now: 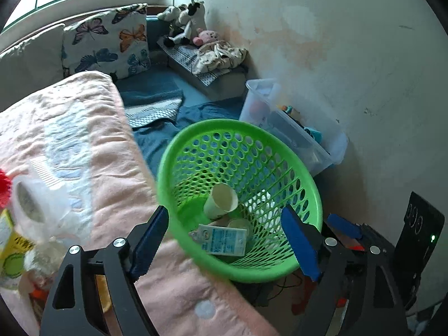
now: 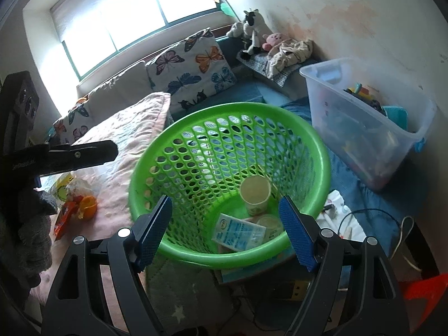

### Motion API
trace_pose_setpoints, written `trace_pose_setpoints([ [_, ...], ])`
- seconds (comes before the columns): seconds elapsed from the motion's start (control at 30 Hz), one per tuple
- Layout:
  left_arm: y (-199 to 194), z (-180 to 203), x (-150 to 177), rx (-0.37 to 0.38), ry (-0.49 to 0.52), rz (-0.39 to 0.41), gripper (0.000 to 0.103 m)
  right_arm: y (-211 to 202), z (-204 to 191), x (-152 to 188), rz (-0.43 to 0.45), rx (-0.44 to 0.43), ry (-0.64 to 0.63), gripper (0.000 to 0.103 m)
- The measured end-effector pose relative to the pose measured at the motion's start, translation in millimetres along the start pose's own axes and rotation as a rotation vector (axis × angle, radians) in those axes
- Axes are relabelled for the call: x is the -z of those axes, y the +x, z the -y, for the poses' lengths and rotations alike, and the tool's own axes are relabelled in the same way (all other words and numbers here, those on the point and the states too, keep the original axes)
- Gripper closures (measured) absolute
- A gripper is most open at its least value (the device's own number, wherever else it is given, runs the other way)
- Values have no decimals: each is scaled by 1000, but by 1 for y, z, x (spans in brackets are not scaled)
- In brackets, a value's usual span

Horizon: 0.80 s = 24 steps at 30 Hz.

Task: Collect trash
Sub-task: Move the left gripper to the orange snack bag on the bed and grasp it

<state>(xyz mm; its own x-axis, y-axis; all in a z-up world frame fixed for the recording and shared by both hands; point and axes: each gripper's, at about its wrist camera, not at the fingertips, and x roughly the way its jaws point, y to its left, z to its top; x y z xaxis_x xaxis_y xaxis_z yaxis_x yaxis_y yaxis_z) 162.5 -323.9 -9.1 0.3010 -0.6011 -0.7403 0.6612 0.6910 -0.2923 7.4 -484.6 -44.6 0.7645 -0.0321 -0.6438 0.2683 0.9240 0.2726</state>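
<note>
A green perforated basket [image 1: 305,168] [image 2: 322,151] stands beside the pink bed. Inside lie a paper cup [image 1: 221,201] [image 2: 256,193], a blue-and-white carton [image 1: 224,239] [image 2: 238,232] and another cup [image 1: 240,224] [image 2: 270,224]. My left gripper [image 1: 224,240] is open and empty, above the basket's near rim. My right gripper [image 2: 226,229] is open and empty, also over the basket. More trash lies on the pink blanket: a clear plastic bag [image 1: 42,201], a yellow wrapper [image 1: 14,249] [image 2: 63,187], an orange piece [image 2: 88,205] and a red wrapper [image 2: 63,219].
A pink blanket [image 1: 84,145] [image 2: 131,128] covers the bed to the left. A clear storage bin [image 1: 294,126] [image 2: 364,117] of toys stands against the wall at right. Butterfly pillows [image 1: 106,42] and stuffed animals [image 1: 190,19] sit behind. Cables [image 2: 364,218] lie on the floor at right.
</note>
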Motion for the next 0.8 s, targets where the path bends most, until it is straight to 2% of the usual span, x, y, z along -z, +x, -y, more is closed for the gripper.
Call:
trace_pose_setpoints([
  [0.3,-43,-37,22,-83,-22,57,24,4,-36,-4,-9,-49,-57,25],
  [0.63,-91,-101,49,-186,-120,114,24,19,-87,-7,-40,-121,-143,25],
  [0.8,-107,-131,69,-201,-183,114,24,28,-110,-8,-60,-157,-182,25],
])
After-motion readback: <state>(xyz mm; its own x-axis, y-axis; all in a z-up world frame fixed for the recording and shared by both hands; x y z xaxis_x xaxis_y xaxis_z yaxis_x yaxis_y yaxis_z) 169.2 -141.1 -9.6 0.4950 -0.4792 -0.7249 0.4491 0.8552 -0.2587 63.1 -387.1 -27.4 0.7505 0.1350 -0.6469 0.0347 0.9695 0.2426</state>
